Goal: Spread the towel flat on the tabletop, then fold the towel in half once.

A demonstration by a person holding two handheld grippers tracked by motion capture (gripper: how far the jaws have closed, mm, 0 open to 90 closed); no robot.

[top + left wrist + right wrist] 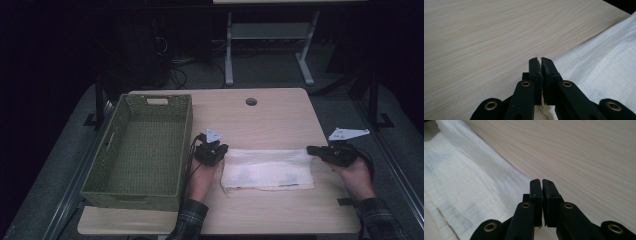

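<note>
A white cloth [267, 169] lies folded into a long strip on the wooden table [280, 112]. My left gripper [216, 150] is at the strip's left end, shut, with frayed white fibres pinched between its jaws. In the left gripper view, the cloth [606, 67] spreads to the right of that gripper [541, 60]. My right gripper [311, 149] is at the strip's far right corner. In the right gripper view, this gripper [541, 181] is shut where the edge of the cloth [461, 187] runs in under its jaws.
A green woven basket [186, 131] with nothing in it stands on the left part of the table, just left of my left hand. A cable hole [251, 101] sits near the table's far edge. Bare wood lies beyond the cloth.
</note>
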